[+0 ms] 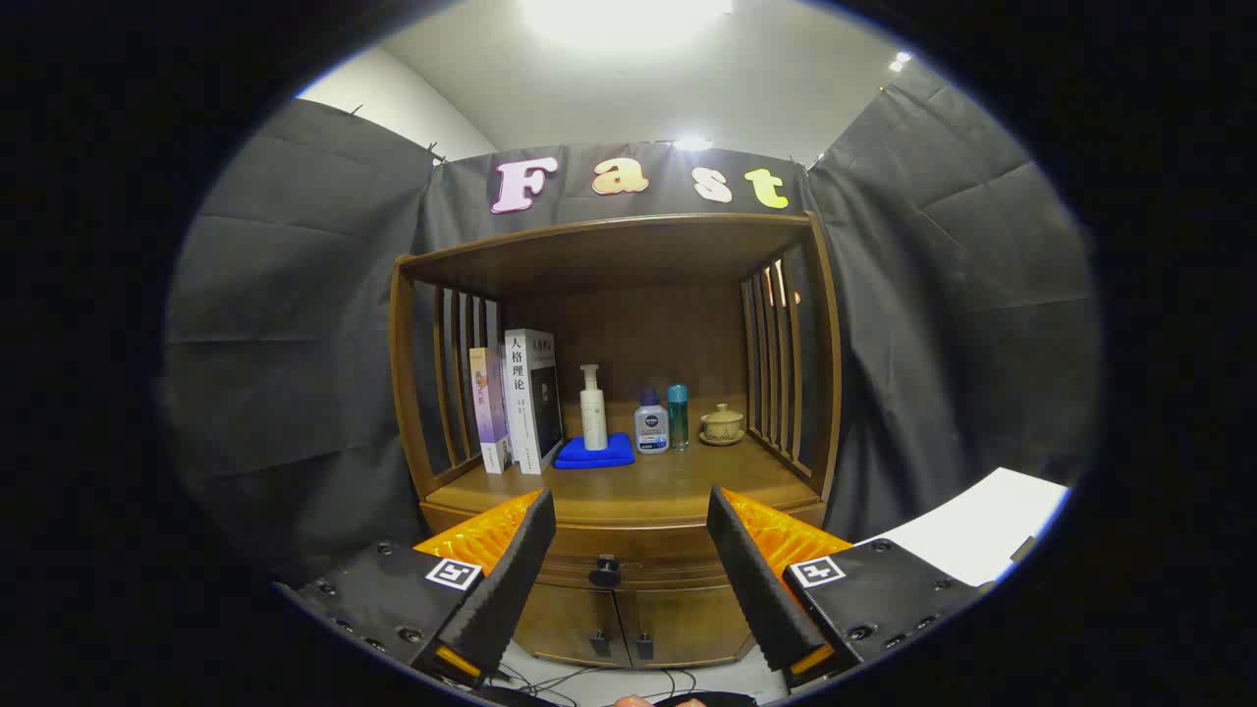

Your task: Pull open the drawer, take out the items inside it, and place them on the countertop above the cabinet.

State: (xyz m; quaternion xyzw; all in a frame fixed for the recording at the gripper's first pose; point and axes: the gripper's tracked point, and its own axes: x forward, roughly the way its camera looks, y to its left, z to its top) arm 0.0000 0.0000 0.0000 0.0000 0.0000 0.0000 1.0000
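Step in hand looks like the approach to the drawer pull; nothing opened yet. Drawer (628,570) reads as shut, front flush with the cabinet (628,619), so whatever is inside is hidden and I can't say what needs taking out.

Claw (631,560) is spread wide, holding nothing, touching nothing. Fingers (511,579) frame the drawer's dark round knob (605,570): knob sits beyond the tips, in the gap, a little closer to the left finger than the right. Still apart from it.

Next move, my read: drive straight ahead until the knob is between the pads, nudge slightly left to centre it, close down hard since the knob is small versus the current opening, then pull straight back along the drawer's travel. Risk is pads slipping off a small round knob if the grip is off-centre.

Drop zone: the tabletop (678,486) above the drawer, just past the fingertips and higher. Front strip of it is bare. Further back it carries books (520,403), a pump bottle (592,407) standing on or just behind a folded blue cloth (595,452), a small bottle (651,422), a teal bottle (678,414) and a lidded cup (723,423). Two small doors (628,624) sit below the drawer, closed.
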